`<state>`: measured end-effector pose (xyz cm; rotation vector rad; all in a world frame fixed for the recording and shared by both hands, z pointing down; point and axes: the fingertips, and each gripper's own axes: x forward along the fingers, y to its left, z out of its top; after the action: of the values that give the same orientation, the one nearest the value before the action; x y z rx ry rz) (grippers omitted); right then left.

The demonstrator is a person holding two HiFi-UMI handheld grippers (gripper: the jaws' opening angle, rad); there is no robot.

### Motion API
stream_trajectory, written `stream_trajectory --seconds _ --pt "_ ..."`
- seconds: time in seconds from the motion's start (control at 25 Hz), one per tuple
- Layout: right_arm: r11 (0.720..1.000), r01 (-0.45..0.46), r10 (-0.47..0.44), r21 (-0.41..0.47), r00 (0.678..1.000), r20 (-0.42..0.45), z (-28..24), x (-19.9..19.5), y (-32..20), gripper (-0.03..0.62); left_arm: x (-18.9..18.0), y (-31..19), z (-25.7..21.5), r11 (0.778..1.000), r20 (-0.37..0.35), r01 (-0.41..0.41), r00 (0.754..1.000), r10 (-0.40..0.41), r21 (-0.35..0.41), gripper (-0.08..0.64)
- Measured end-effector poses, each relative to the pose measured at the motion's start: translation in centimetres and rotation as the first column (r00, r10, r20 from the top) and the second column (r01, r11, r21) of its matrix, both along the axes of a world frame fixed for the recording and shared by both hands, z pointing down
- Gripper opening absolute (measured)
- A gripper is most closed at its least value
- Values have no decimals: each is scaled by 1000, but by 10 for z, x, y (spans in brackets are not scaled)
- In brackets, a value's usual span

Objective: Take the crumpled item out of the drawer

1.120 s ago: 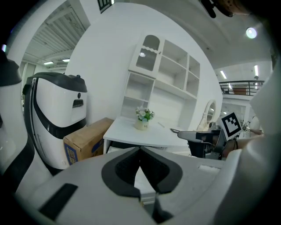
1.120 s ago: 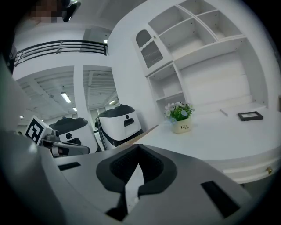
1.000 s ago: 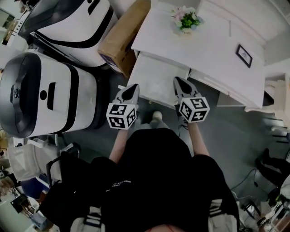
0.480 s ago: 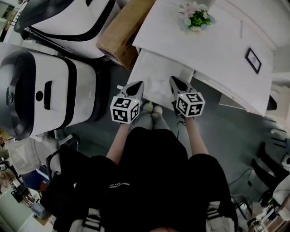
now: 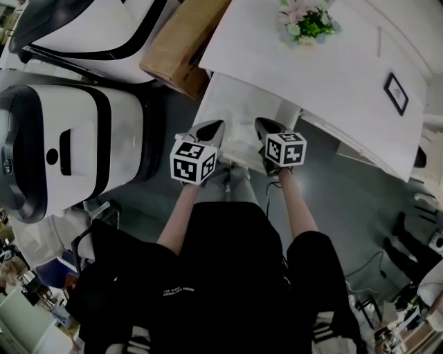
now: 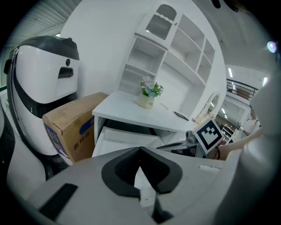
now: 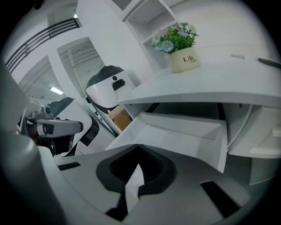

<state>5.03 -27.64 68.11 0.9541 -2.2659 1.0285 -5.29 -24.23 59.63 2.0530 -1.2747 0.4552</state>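
The white desk (image 5: pixel 332 69) has its left drawer (image 5: pixel 232 104) pulled out, seen from above in the head view. The drawer's (image 7: pixel 175 132) inside looks plain white, and I cannot make out a crumpled item in it in any view. My left gripper (image 5: pixel 216 126) is shut and hangs over the drawer's near left edge. My right gripper (image 5: pixel 260 124) is shut too, over the near right edge. Neither holds anything. In the left gripper view the closed jaw tips of the left gripper (image 6: pixel 140 149) point at the drawer (image 6: pixel 118 136), with the right gripper (image 6: pixel 175 144) beside them. The right gripper (image 7: pixel 139 146) faces the drawer front.
A cardboard box (image 5: pixel 181 45) stands left of the desk, beside two large white and black machines (image 5: pixel 62 152). On the desk are a flower pot (image 5: pixel 308 21) and a small picture frame (image 5: pixel 396 93). A white shelf unit (image 6: pixel 175 52) rises behind. The person's legs are below the grippers.
Both grippers have sunk and moved forward until their tips lie over the drawer's near edge. Both stay shut.
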Motion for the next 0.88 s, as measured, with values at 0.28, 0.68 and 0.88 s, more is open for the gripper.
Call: stream_trajectory --seconds 0.28,0.68,0.88 --pt "989 -9 4 -145 999 -36 45 1 -5 -8 -5 -8 18 999 -7 14 1000 -14 -44 -3" --pt "958 65 -101 -280 988 -115 98 1 9 61 -9 -19 29 997 -22 29 999 -31 -70 -2" --pt "950 51 -101 -309 984 -147 114 0 13 148 -9 -22 32 997 -21 30 999 -31 -73 -3"
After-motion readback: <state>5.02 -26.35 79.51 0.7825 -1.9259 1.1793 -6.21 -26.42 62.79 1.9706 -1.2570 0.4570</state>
